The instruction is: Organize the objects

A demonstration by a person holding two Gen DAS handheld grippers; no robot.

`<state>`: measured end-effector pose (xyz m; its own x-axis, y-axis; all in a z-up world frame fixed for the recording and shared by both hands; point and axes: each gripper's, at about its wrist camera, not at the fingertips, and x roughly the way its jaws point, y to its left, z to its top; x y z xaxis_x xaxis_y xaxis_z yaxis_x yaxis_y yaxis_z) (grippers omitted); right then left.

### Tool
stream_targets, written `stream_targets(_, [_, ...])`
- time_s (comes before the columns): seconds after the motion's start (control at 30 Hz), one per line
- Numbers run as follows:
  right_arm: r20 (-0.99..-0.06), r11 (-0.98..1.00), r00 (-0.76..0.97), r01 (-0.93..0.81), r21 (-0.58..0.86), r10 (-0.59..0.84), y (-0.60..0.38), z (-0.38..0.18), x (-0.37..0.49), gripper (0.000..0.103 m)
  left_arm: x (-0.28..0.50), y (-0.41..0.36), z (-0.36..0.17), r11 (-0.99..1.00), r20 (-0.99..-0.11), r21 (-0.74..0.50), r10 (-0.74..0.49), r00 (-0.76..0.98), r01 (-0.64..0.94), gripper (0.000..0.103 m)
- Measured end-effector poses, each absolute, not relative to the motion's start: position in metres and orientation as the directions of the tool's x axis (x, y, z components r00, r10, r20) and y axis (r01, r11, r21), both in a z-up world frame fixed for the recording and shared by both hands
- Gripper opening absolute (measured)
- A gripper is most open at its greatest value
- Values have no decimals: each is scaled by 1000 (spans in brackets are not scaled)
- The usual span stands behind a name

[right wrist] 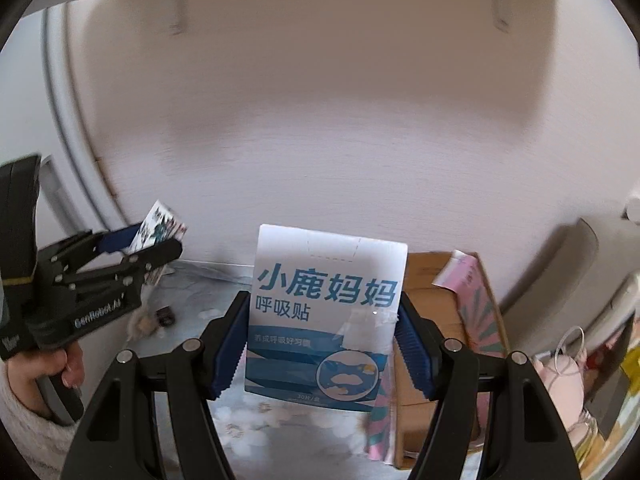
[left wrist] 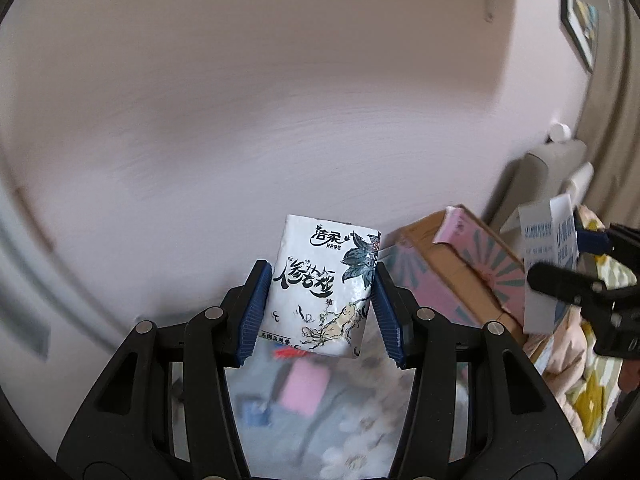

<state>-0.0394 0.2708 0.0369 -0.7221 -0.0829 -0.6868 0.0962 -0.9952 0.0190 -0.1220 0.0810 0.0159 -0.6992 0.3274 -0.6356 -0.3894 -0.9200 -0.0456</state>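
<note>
My left gripper (left wrist: 320, 312) is shut on a white tissue pack (left wrist: 320, 288) with black brush lettering and a ginseng drawing, held up in the air in front of the wall. My right gripper (right wrist: 320, 344) is shut on a white and blue box (right wrist: 324, 312) with blue Chinese lettering, also held up. In the left wrist view the right gripper (left wrist: 580, 264) shows at the right edge with the box (left wrist: 546, 256). In the right wrist view the left gripper (right wrist: 132, 246) shows at the left with the tissue pack (right wrist: 160, 224).
An open cardboard box with a pink and teal pattern (left wrist: 464, 272) stands to the right, also in the right wrist view (right wrist: 448, 312). A marbled table surface (right wrist: 192, 296) holds small items (right wrist: 154, 320). A pink object (left wrist: 302, 390) lies blurred below. A pale wall (left wrist: 240, 120) is close ahead.
</note>
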Motion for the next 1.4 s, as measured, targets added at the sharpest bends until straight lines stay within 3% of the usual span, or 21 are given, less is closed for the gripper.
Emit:
stream_targets(0.37, [-739, -994, -669, -113, -6, 80, 357, 9, -46, 65, -197, 219, -6, -761, -716, -50, 479, -508, -647, 47])
stream_targets(0.77, [-850, -974, -510, -224, -16, 132, 427, -71, -58, 65, -237, 363, -98, -617, -864, -30, 411, -290, -786, 47])
stream_targets(1.03, [-893, -975, -440, -223, 7, 95, 439, -111, -71, 65, -240, 389, -141, -580, -904, -1, 348, -247, -814, 47])
stream_targets(1.3, [-905, -976, -424, -213, 55, 42, 445, -119, -76, 65, -239, 395, -151, -572, -908, 56, 312, -280, -818, 48])
stream_targets(1.37, [-906, -978, -422, -194, 73, 16, 444, -119, -78, 66, -239, 397, -151, -572, -911, 92, 282, -300, -815, 49])
stream_targets(1.4, [-910, -979, -414, -185, 87, -3, 444, -120, -79, 68, -238, 397, -152, -571, -912, 103, 273, -307, -814, 59])
